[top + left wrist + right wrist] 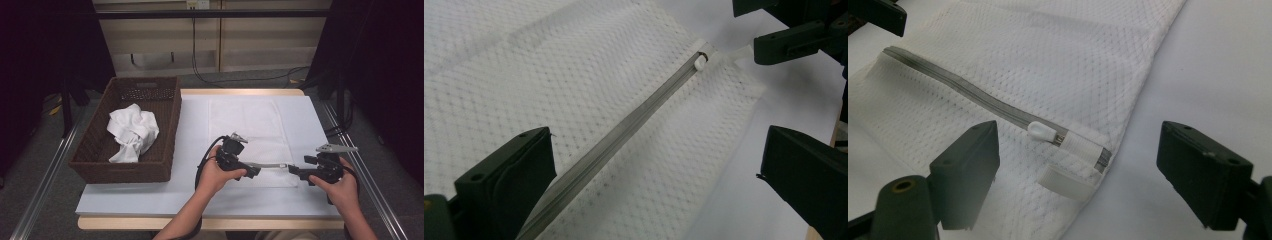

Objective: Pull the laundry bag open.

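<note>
A lab: black curtains (45,45), rails (45,172), white-covered test table (150,200).

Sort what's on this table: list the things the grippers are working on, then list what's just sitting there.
In the job:
- mesh laundry bag, lying flat on the table
- its grey zipper, closed
- white zipper pull
- left gripper, open at the zipper's left end
- right gripper, open at the pull end

Lying about:
- wicker basket
- crumpled white cloth inside it

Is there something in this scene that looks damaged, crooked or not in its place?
Nothing stands out. The white mesh bag lies flat on the table, its grey zipper closed with the pull at the end. Both the left gripper and the right gripper are open beside it. White cloth sits crumpled in the basket.
</note>
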### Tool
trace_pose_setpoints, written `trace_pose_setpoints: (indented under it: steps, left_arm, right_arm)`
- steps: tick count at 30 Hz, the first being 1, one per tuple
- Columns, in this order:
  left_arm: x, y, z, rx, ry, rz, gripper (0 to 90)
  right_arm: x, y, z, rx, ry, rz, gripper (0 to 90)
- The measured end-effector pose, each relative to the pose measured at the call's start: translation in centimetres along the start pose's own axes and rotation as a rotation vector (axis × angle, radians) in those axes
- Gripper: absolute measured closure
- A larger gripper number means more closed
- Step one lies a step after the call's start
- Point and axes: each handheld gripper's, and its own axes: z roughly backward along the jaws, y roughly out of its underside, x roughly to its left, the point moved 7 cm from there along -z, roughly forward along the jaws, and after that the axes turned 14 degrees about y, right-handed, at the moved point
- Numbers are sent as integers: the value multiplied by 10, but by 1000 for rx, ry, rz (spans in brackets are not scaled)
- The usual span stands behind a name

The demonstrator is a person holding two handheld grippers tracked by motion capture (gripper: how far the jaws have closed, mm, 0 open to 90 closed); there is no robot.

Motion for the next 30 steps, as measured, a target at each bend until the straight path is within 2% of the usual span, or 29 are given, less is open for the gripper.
trace_pose_setpoints:
  steps: [11,22,26,30]
  left_arm:
    - [-1,-8,-9,1,0,10,51]
    - [-4,-15,-17,-3,9,-2,150]
    - [-5,-16,-18,7,8,5,170]
    - [-6,-18,-20,6,3,-8,183]
  right_arm:
    - [-1,-1,1,-9,-2,7,168]
    - [-1,-1,1,-7,-1,16,168]
    - [-2,0,1,-5,4,11,168]
    - [-2,0,1,-3,3,10,168]
